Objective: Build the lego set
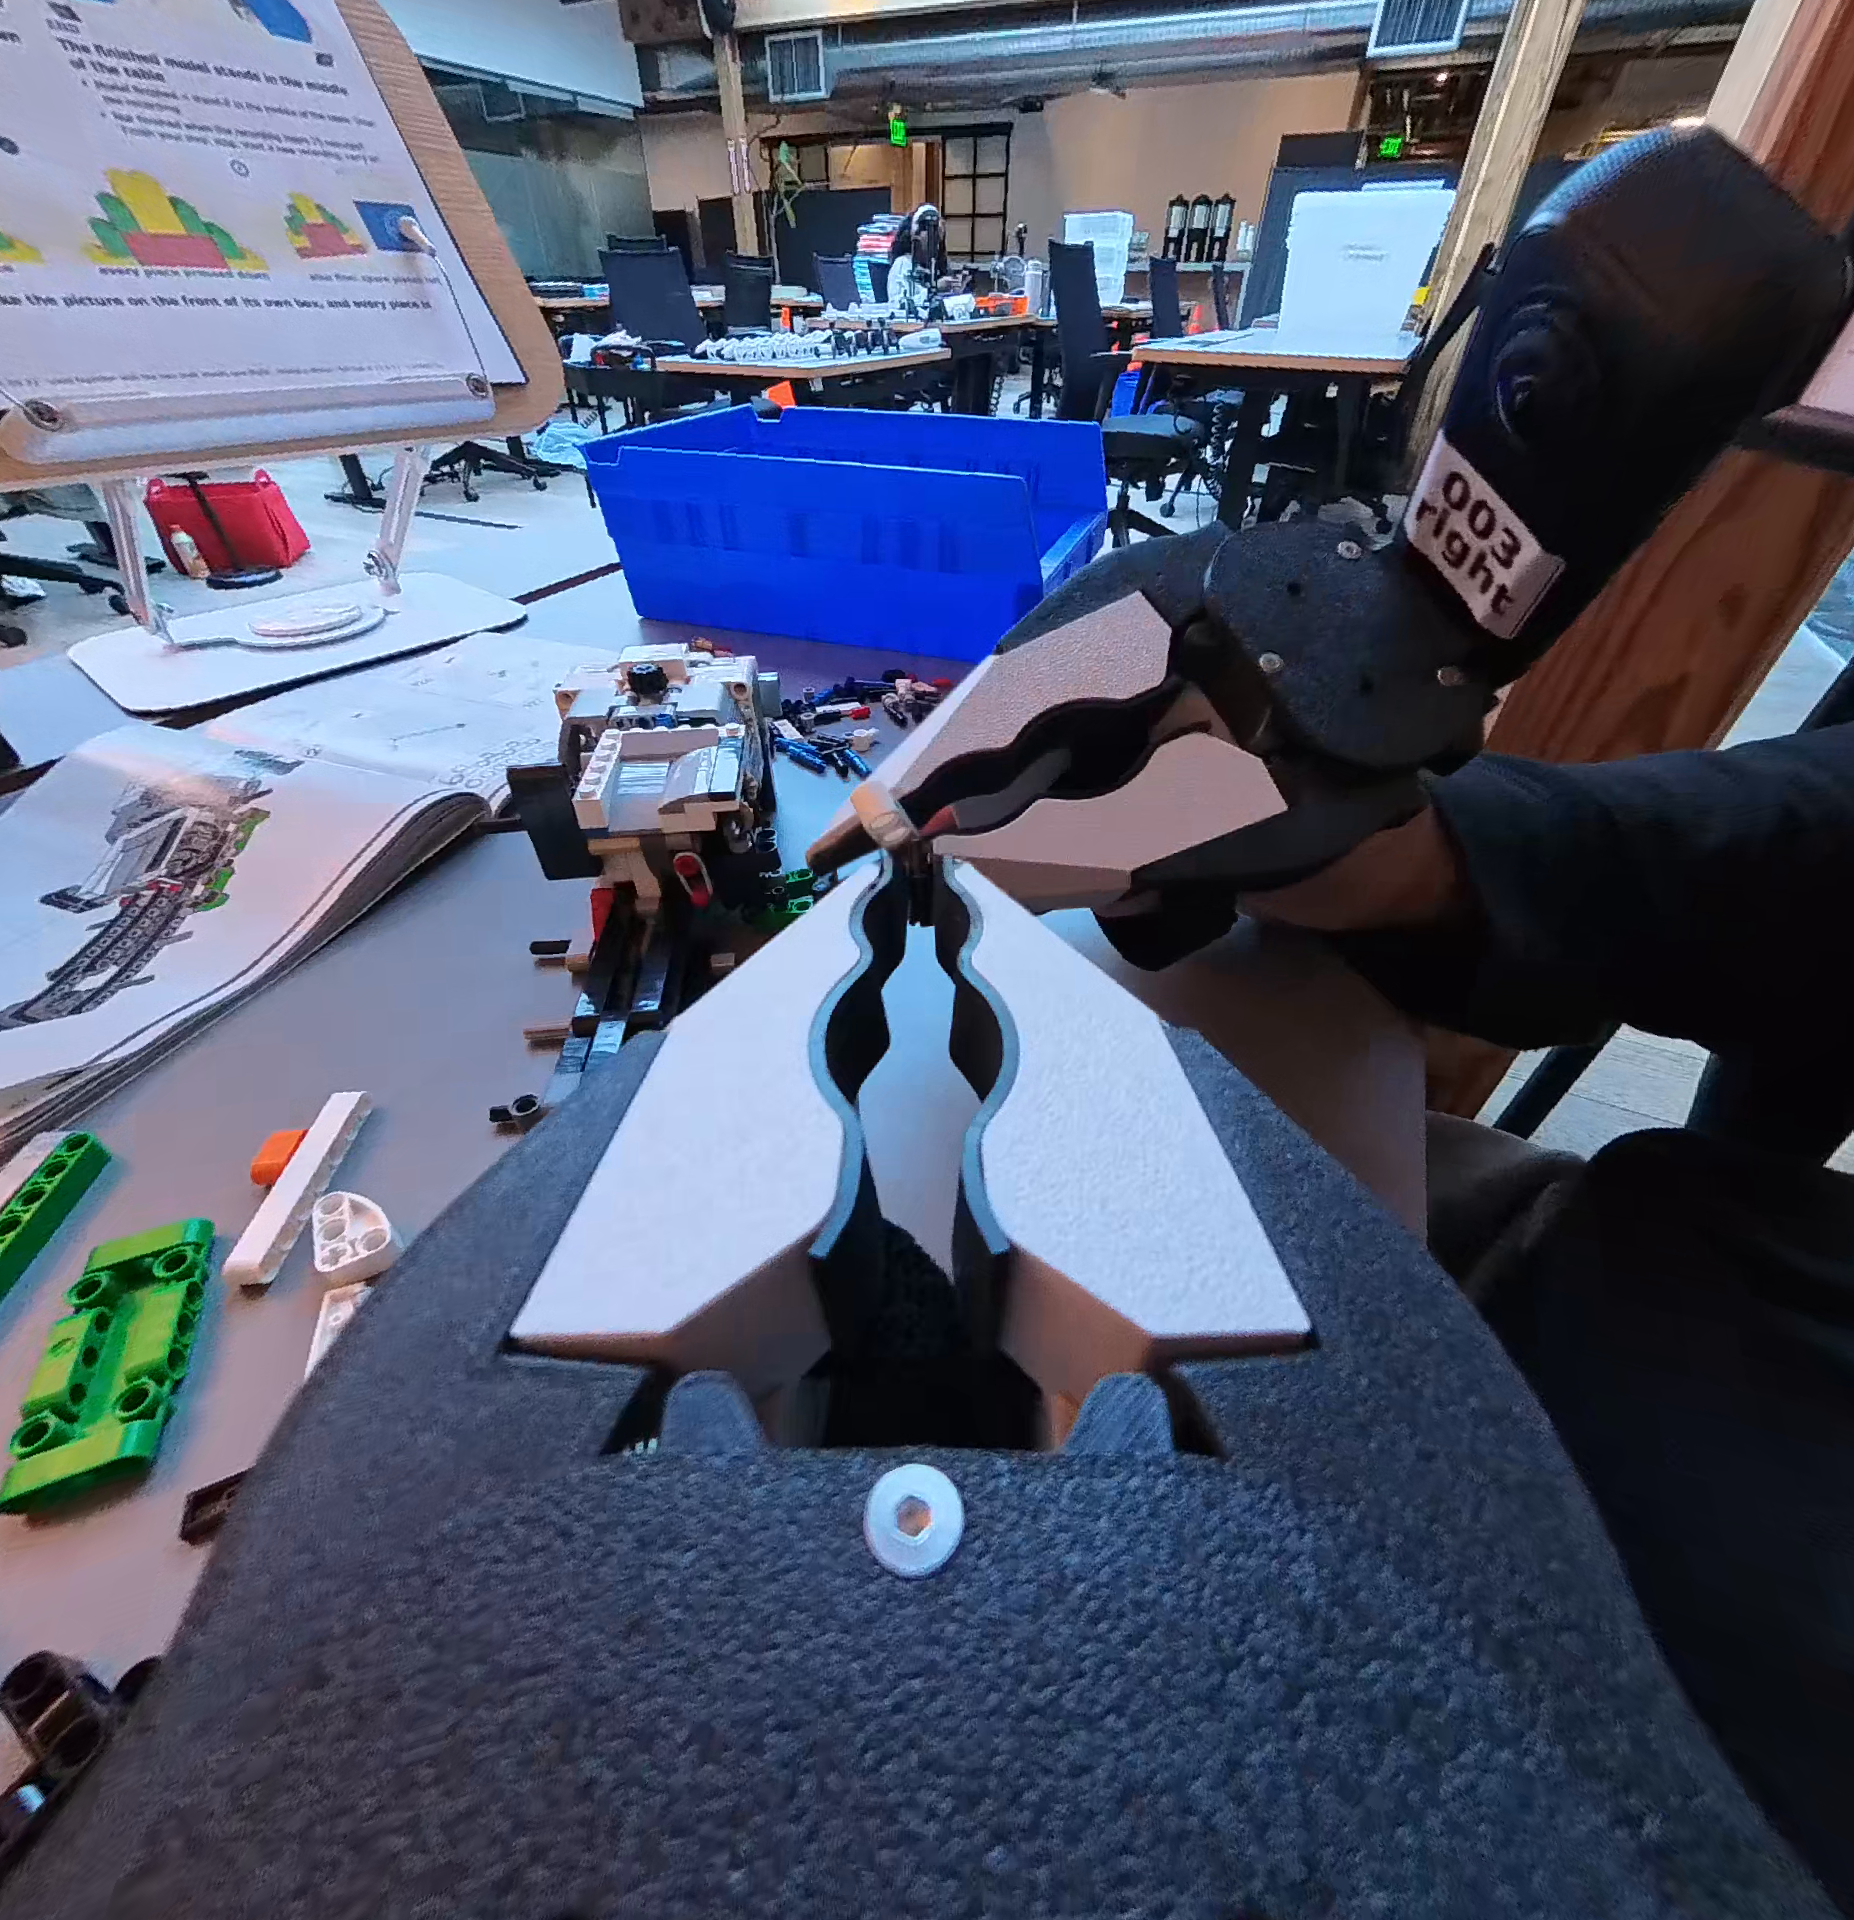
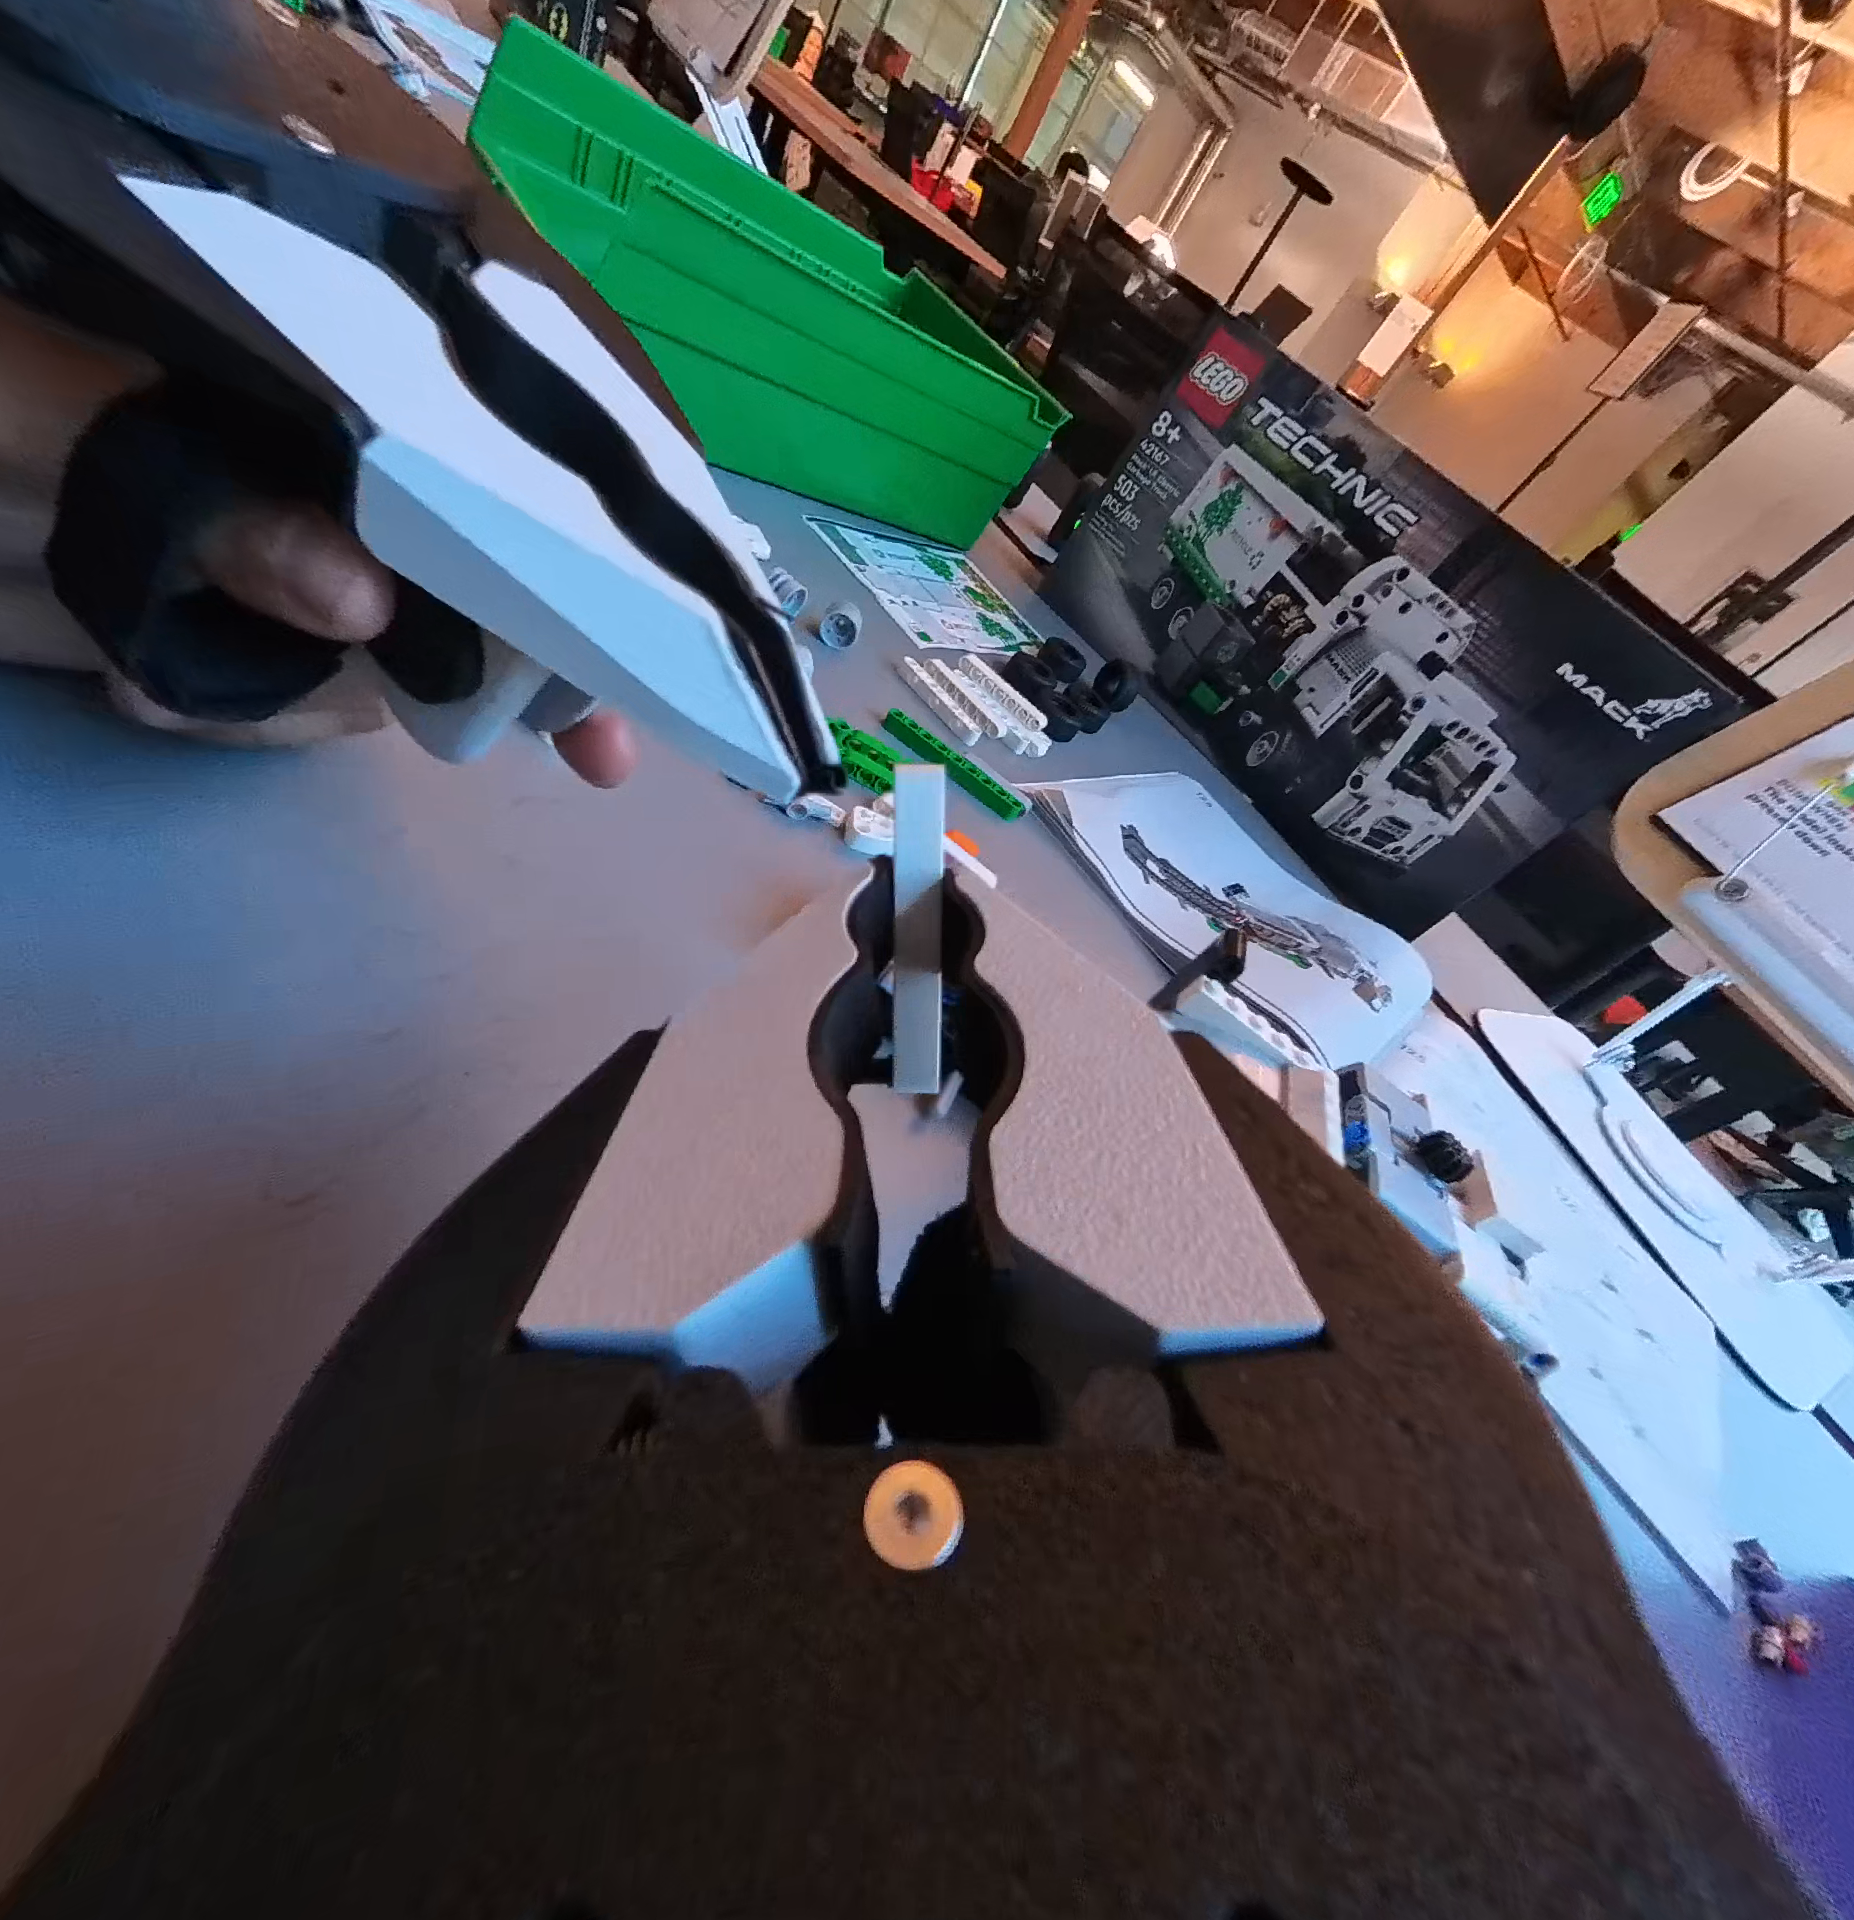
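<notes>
Left wrist view: cluttered grey table [image 1: 403, 997], open workshop.

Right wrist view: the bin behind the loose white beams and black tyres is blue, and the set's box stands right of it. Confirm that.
Not quite: in the right wrist view that bin is green, not blue. The set's box does stand to its right.

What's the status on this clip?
Right gripper shut on grey beam. Left gripper shut on small dark pin. Tips nearly meeting above table. Half-built truck untouched behind; nothing blocking.
</notes>
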A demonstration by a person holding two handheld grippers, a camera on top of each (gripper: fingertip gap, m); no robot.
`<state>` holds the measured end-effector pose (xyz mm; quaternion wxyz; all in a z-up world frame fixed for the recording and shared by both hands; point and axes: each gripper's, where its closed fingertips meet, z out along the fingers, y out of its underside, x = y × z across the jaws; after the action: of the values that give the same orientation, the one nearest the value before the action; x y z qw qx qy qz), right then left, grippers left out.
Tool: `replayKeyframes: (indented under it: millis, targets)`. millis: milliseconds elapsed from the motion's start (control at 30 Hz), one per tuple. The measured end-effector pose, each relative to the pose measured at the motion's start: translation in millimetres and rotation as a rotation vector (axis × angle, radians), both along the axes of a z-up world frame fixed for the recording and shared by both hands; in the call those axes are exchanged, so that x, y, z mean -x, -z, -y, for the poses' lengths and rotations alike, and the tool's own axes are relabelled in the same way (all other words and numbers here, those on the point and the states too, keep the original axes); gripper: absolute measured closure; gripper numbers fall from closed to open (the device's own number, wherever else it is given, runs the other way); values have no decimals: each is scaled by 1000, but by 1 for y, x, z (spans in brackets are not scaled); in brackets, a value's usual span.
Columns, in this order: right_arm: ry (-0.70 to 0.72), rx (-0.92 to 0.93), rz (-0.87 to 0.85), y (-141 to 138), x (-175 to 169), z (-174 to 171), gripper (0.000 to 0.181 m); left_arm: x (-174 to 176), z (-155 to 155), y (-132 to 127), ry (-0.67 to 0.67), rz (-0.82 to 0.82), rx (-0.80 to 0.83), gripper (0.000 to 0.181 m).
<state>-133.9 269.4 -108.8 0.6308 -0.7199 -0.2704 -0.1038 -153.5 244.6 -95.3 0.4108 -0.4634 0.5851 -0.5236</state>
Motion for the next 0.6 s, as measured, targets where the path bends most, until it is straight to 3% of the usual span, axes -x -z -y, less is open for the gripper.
replayKeyframes:
  millis: [600]
  targets:
    - [-6,55,-44,6,4,-2,175,-5,-7,4,-51,-29,0,178]
